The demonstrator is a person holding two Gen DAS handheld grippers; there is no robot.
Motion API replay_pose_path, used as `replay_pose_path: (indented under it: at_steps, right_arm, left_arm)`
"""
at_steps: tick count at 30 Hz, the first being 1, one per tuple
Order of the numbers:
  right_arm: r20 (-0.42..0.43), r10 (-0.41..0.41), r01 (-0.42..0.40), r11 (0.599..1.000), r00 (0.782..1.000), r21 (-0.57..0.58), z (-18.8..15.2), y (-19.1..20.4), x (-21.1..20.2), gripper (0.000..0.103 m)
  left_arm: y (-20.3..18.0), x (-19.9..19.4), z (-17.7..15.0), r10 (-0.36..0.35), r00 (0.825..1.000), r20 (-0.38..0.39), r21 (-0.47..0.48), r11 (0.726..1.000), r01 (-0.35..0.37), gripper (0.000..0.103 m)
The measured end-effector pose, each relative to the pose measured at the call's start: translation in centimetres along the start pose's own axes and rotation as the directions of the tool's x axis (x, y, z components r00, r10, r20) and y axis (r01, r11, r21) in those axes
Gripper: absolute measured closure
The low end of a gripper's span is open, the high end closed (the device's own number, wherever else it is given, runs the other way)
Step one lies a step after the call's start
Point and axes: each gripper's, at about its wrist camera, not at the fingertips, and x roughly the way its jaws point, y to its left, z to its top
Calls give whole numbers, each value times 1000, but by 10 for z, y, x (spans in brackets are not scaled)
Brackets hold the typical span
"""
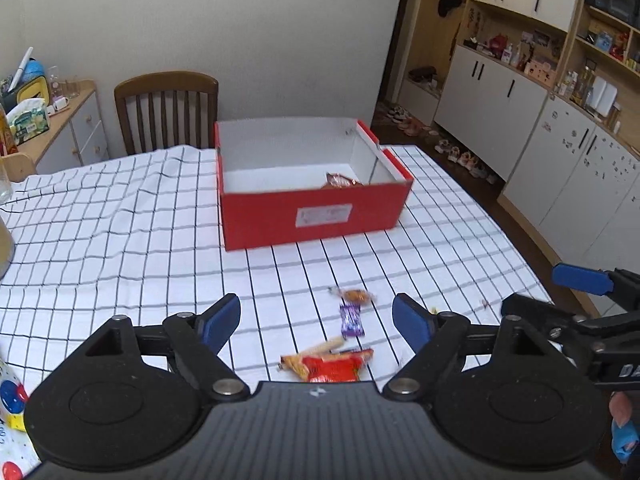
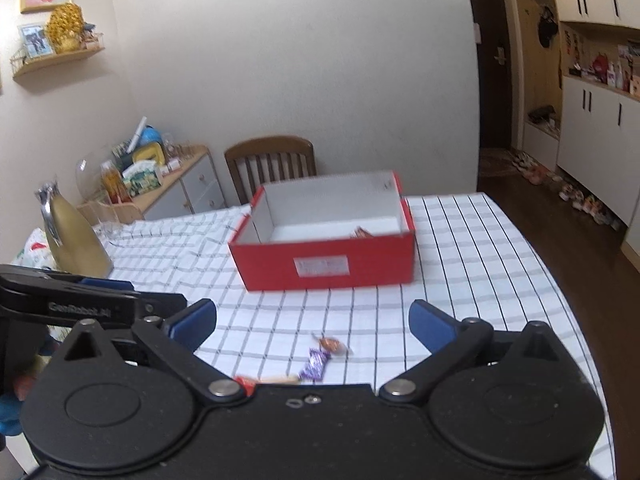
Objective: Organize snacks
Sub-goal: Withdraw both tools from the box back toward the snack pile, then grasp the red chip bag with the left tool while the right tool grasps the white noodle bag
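A red box (image 1: 316,212) (image 2: 326,266) with a white inside stands on the checked tablecloth and holds one brown snack packet (image 1: 340,181) (image 2: 361,233). On the cloth before it lie an orange wrapped candy (image 1: 354,295) (image 2: 331,345), a purple candy (image 1: 351,321) (image 2: 315,365), a thin wafer stick (image 1: 326,347) and a red-orange snack bag (image 1: 332,366). My left gripper (image 1: 316,326) hangs open above these snacks, nothing between its fingers. My right gripper (image 2: 313,326) is open wide over the two candies, empty; its blue fingertip (image 1: 580,278) shows at the left wrist view's right edge.
A wooden chair (image 1: 166,110) stands behind the table. A gold kettle (image 2: 74,236) and a glass sit at the table's left. A cluttered sideboard (image 1: 52,116) lies far left. The table edge drops to dark floor on the right, with white cabinets (image 1: 520,120) beyond.
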Motion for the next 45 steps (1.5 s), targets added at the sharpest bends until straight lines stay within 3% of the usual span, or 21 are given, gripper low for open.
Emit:
replay_pose_path:
  at_steps: [9, 21, 30, 45]
  right_arm:
    - [-105, -58, 59, 998, 993, 13, -52, -7, 14, 0]
    - [-246, -90, 114, 990, 965, 83, -97, -18, 45, 0]
    - [-337, -73, 120, 986, 939, 119, -115, -20, 62, 5]
    - [-420, -62, 128, 983, 906, 132, -117, -13, 87, 24]
  left_arm:
    - [-2, 34, -25, 8, 993, -115, -30, 999, -12, 20]
    - [-6, 87, -42, -16, 965, -260, -54, 999, 2, 20]
    - [-9, 124, -43, -36, 926, -375, -59, 998, 15, 20]
    - [-14, 142, -44, 8, 921, -391, 14, 1000, -2, 20]
